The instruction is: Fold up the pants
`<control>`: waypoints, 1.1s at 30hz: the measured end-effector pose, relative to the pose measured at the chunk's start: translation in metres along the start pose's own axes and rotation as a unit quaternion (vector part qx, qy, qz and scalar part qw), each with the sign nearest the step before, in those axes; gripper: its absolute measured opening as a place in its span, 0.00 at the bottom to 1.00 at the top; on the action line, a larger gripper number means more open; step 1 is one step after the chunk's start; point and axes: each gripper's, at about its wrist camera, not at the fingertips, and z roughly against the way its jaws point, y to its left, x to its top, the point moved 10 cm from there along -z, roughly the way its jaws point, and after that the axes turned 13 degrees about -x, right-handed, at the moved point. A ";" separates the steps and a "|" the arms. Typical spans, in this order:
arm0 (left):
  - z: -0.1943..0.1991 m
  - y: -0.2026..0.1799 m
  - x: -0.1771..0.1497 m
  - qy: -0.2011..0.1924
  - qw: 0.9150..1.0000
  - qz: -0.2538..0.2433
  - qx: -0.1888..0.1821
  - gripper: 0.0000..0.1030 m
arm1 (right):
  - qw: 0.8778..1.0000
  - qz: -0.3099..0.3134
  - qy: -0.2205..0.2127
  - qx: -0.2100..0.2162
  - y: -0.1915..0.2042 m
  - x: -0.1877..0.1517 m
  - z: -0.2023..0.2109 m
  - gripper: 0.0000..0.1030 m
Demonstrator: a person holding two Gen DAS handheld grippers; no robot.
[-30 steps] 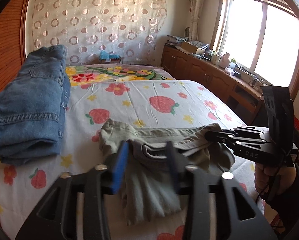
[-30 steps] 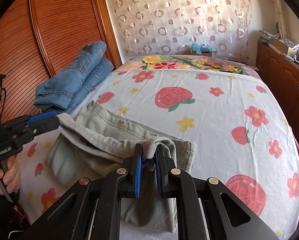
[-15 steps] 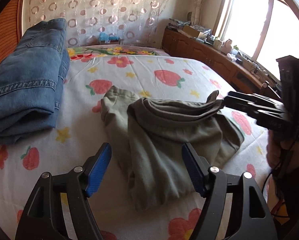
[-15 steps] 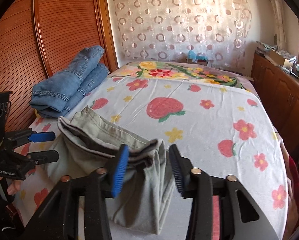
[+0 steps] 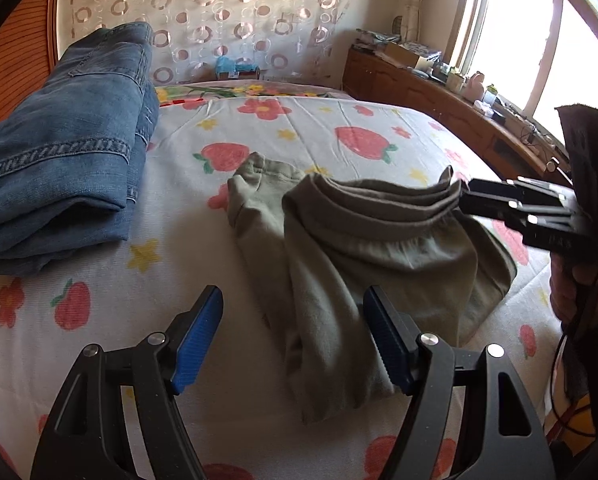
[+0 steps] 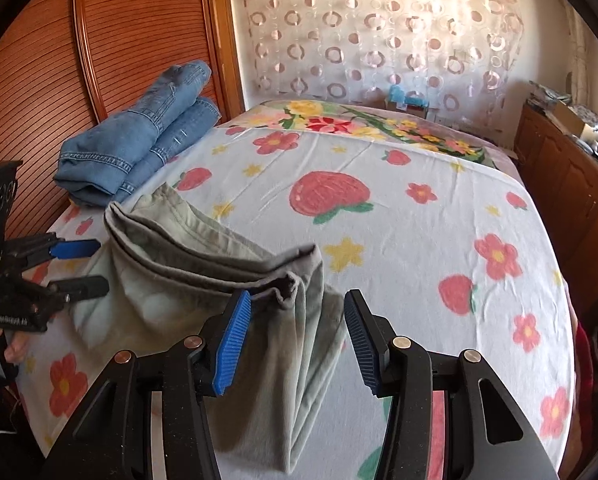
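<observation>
Folded olive-green pants (image 5: pixel 363 248) lie on the flowered bed sheet; they also show in the right wrist view (image 6: pixel 219 276). My left gripper (image 5: pixel 295 340) is open and empty, just short of the pants' near edge. My right gripper (image 6: pixel 297 340) is open, its jaws either side of the pants' folded corner, not pinching it. The right gripper shows at the right of the left wrist view (image 5: pixel 511 204), its tips at the waistband edge. The left gripper shows at the left of the right wrist view (image 6: pixel 79 266), open.
Folded blue jeans (image 5: pixel 63 152) lie at the bed's left side by a wooden slatted wardrobe (image 6: pixel 99 40). A wooden cabinet (image 5: pixel 439 100) with clutter runs under the window on the right. The bed sheet (image 6: pixel 399 220) stretches behind the pants.
Both grippers were shut on the pants' edge a second ago; both have opened, let go and drawn back. The pants have dropped flat onto the bed.
</observation>
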 end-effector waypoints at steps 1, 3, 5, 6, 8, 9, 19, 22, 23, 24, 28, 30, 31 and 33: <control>-0.001 0.000 -0.001 0.000 1.000 -0.002 0.001 0.71 | 1.000 0.002 0.002 0.006 0.001 0.001 -0.002 0.42; -0.002 0.001 -0.003 0.001 1.000 -0.003 0.002 0.71 | 1.000 0.008 0.013 0.016 0.004 0.003 -0.009 0.27; -0.003 0.001 -0.003 0.002 1.000 -0.002 0.002 0.71 | 0.999 0.010 0.022 0.025 0.005 0.003 -0.014 0.08; -0.002 0.001 -0.003 0.000 1.000 -0.003 0.002 0.71 | 0.999 0.007 0.024 0.031 0.004 0.004 -0.015 0.06; -0.002 0.001 -0.003 -0.003 1.000 -0.003 0.002 0.71 | 0.999 -0.003 0.014 0.036 0.000 0.010 -0.016 0.05; -0.002 0.001 -0.003 -0.004 1.000 -0.003 0.002 0.71 | 0.999 -0.010 0.011 0.031 -0.003 0.012 -0.017 0.05; 0.000 0.003 -0.002 -0.014 1.000 0.001 0.002 0.71 | 0.999 -0.023 0.026 -0.007 -0.004 0.010 -0.036 0.05; 0.001 0.004 -0.002 -0.017 1.000 0.004 0.004 0.71 | 0.999 -0.018 0.027 -0.011 -0.003 0.011 -0.031 0.09; 0.002 0.005 -0.002 -0.018 1.000 0.006 0.005 0.71 | 0.999 -0.017 0.026 -0.014 -0.004 0.010 -0.027 0.17; 0.001 0.006 -0.002 -0.019 1.000 0.007 0.004 0.71 | 0.999 -0.013 0.025 -0.021 -0.006 0.009 -0.023 0.25; 0.002 0.007 -0.002 -0.021 1.000 0.010 0.005 0.71 | 0.999 -0.006 0.034 -0.018 -0.008 -0.008 -0.004 0.26; 0.003 0.007 -0.003 -0.022 1.000 0.010 0.006 0.71 | 0.999 -0.013 0.036 -0.008 -0.008 -0.018 0.007 0.27; 0.003 0.007 -0.003 -0.021 1.000 0.010 0.006 0.71 | 0.999 -0.018 0.038 -0.002 -0.008 -0.024 0.012 0.27; 0.002 0.008 -0.003 -0.020 1.000 0.011 0.008 0.71 | 0.999 -0.022 0.042 0.010 -0.007 -0.035 0.023 0.27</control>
